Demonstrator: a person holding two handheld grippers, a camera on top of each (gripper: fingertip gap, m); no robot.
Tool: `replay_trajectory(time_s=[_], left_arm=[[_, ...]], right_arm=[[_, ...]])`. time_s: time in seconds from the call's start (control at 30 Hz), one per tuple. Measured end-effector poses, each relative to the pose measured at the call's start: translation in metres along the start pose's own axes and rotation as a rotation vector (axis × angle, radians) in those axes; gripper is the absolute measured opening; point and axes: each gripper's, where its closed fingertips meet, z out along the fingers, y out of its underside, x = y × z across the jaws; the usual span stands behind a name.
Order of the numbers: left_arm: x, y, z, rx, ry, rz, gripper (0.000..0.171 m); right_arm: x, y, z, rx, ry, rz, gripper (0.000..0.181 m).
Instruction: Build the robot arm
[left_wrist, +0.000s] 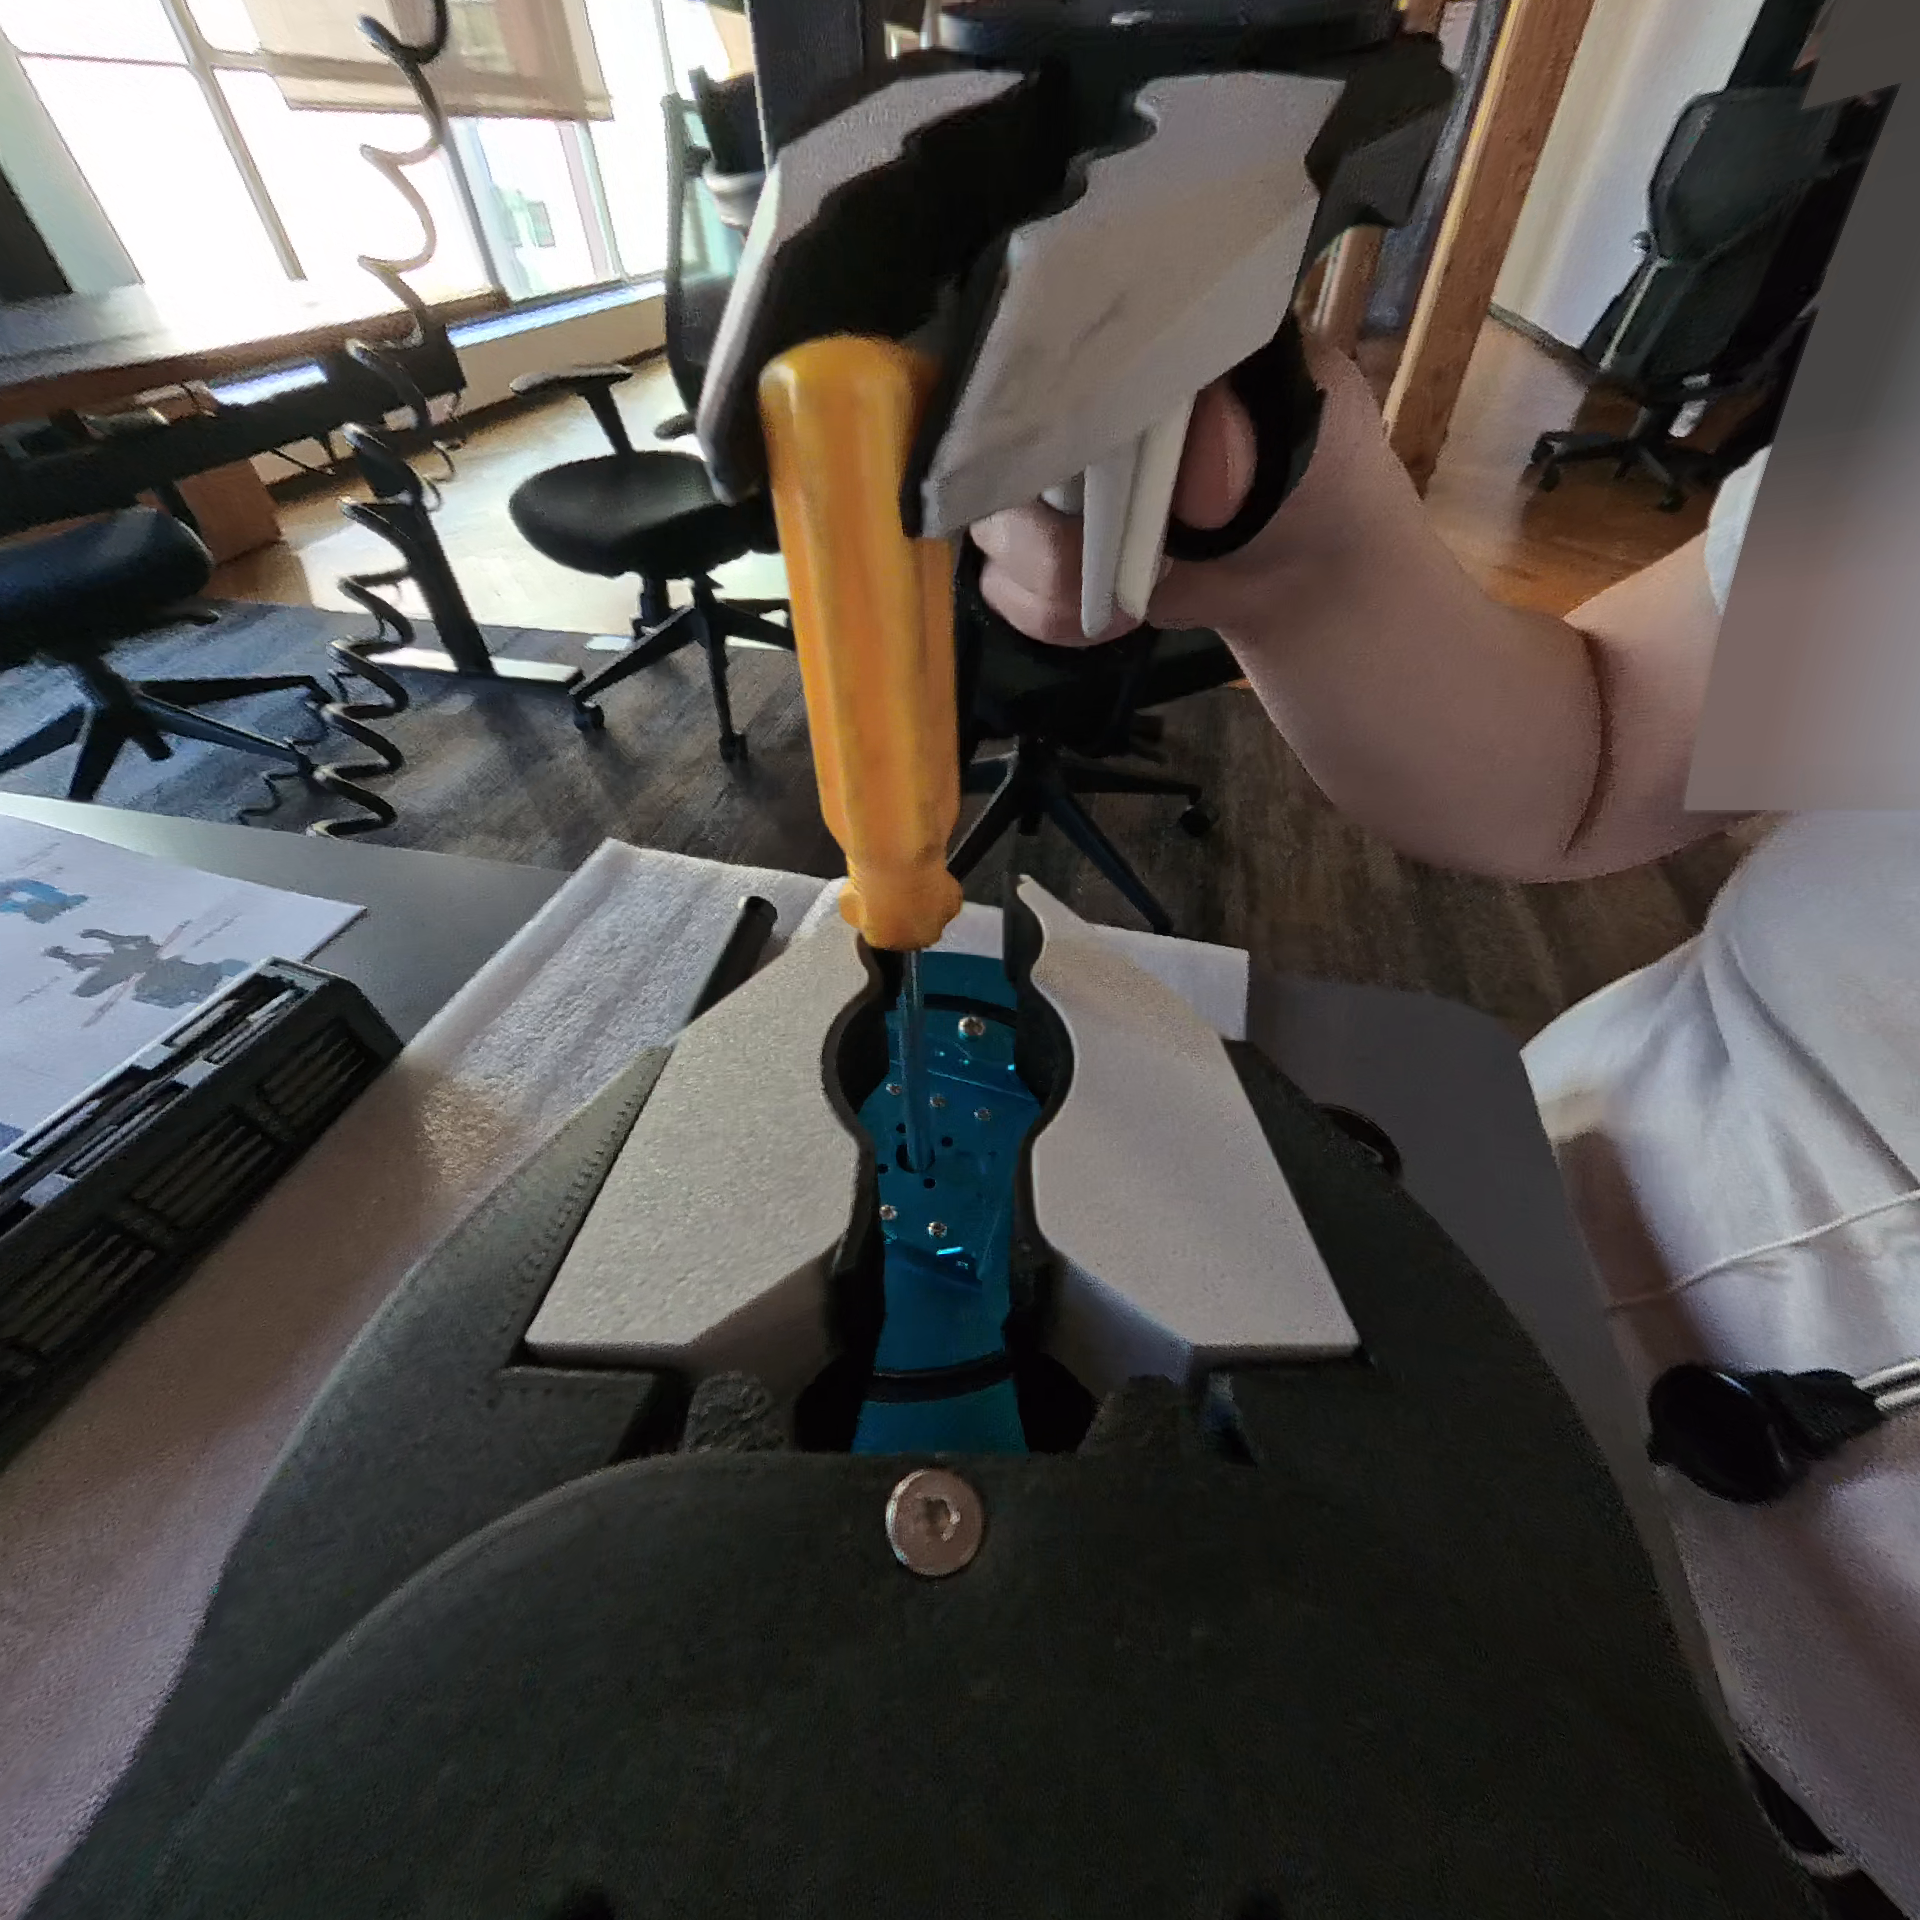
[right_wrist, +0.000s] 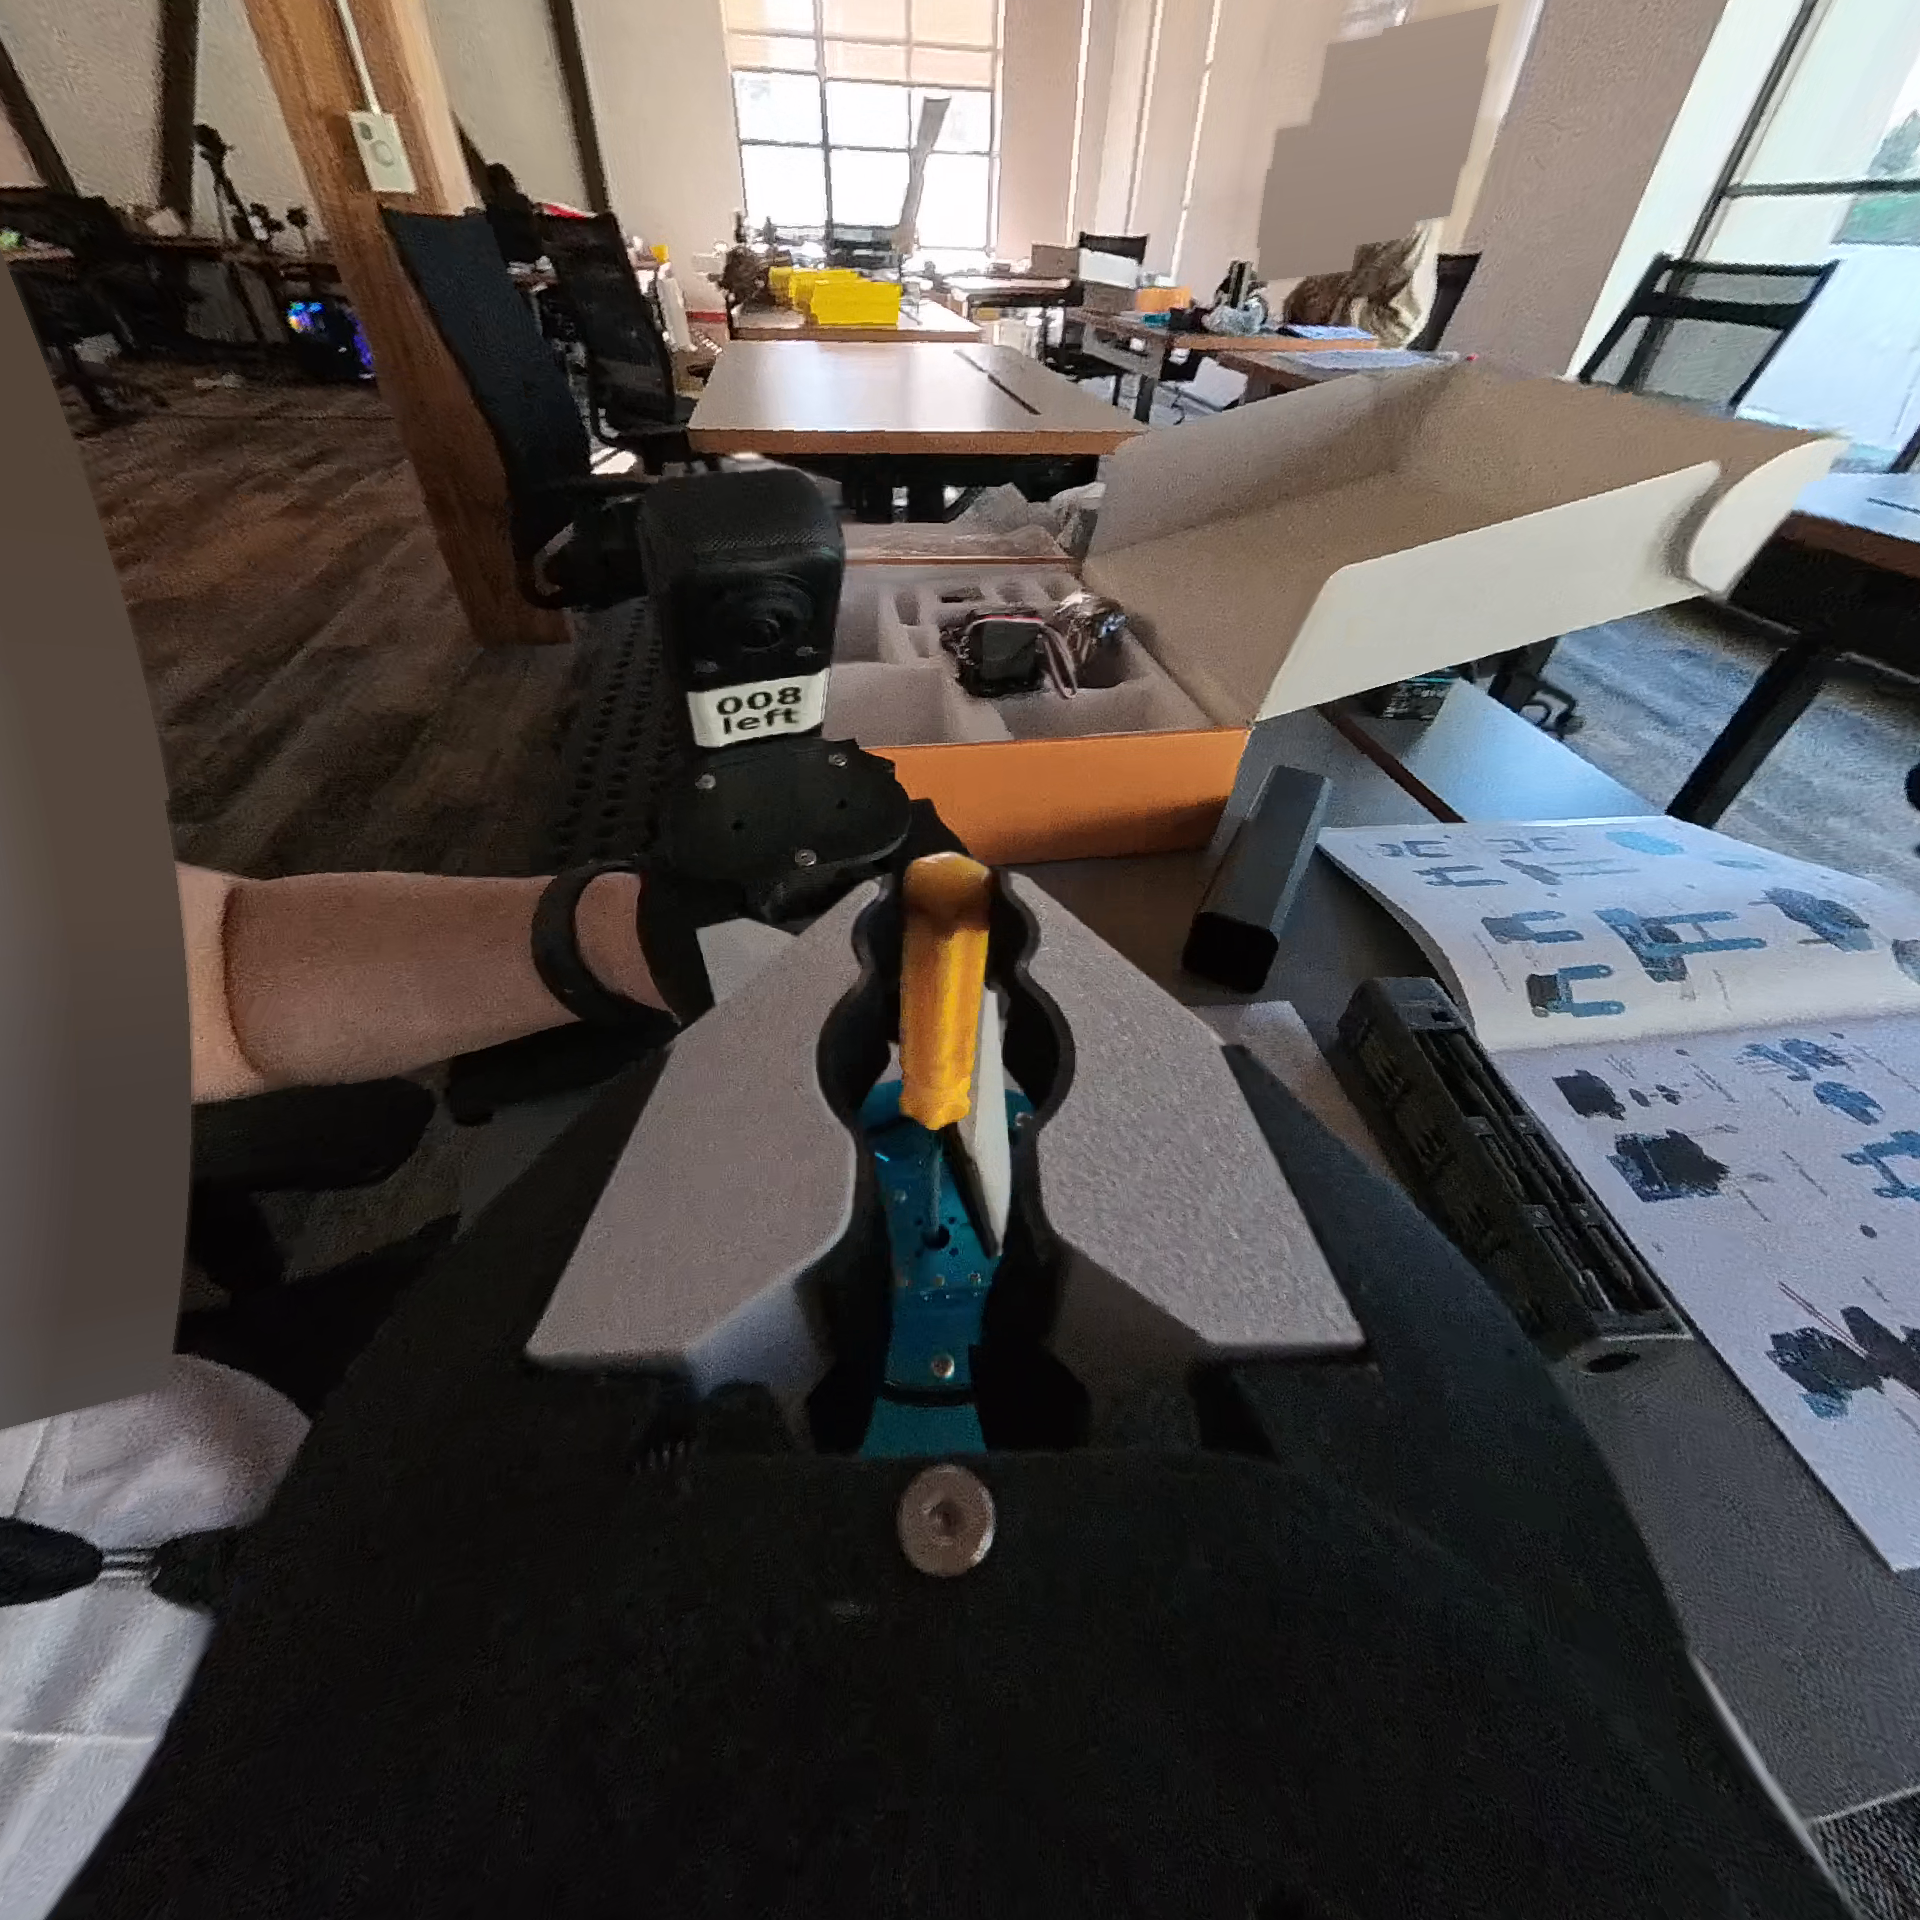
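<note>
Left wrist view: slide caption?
Left tongs clamp a blue metal part; right tongs hold an orange screwdriver upright, tip on it.

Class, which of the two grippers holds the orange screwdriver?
The right gripper, above, clamps the orange screwdriver; the left gripper grips the blue part below.

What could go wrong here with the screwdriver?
1. The right tool grips the screwdriver only near the handle's top, so it may tilt.
2. Its thin tip sits in a hole of the blue part, which the left tool holds; it may slip out and scratch the part.
</note>
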Motion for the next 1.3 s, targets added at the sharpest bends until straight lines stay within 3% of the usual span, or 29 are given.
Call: replay_trajectory(time_s=[0.13, 0.23, 0.33, 0.4, 0.57, 0.63, 0.73, 0.83, 1.1, 1.3], left_arm=[[-0.003, 0.000, -0.003, -0.002, -0.031, 0.029, 0.015], [-0.006, -0.001, -0.004, -0.001, -0.042, 0.032, 0.014], [-0.012, -0.001, -0.004, -0.006, -0.075, 0.034, 0.015], [-0.016, -0.010, -0.011, 0.032, -0.100, 0.032, 0.026], [-0.010, -0.020, -0.015, 0.075, -0.081, 0.078, 0.017], [-0.009, -0.020, -0.016, 0.074, -0.072, 0.075, 0.017], [-0.008, -0.020, -0.016, 0.077, -0.050, 0.058, 0.017], [-0.009, -0.020, -0.017, 0.074, -0.053, 0.066, 0.017], [-0.006, -0.020, -0.015, 0.071, -0.056, 0.081, 0.016], [-0.002, -0.041, -0.018, 0.153, -0.055, 0.090, 0.016]], right_arm=[[0.002, 0.000, -0.004, 0.059, 0.165, -0.007, 0.016], [0.003, 0.000, -0.002, 0.044, 0.202, -0.006, 0.016], [0.005, 0.000, 0.000, -0.002, 0.146, 0.023, 0.016], [0.007, 0.001, 0.000, -0.018, 0.120, 0.053, 0.016], [0.001, 0.000, -0.002, -0.031, 0.074, -0.013, 0.017], [0.004, -0.002, -0.004, -0.023, 0.036, -0.090, 0.030], [-0.007, -0.003, -0.003, -0.016, -0.125, -0.096, 0.017], [-0.005, -0.003, 0.000, -0.025, -0.123, -0.088, 0.017], [-0.006, -0.001, -0.005, 0.043, 0.069, -0.033, 0.017], [-0.009, -0.023, -0.012, 0.094, 0.038, -0.108, 0.017]])
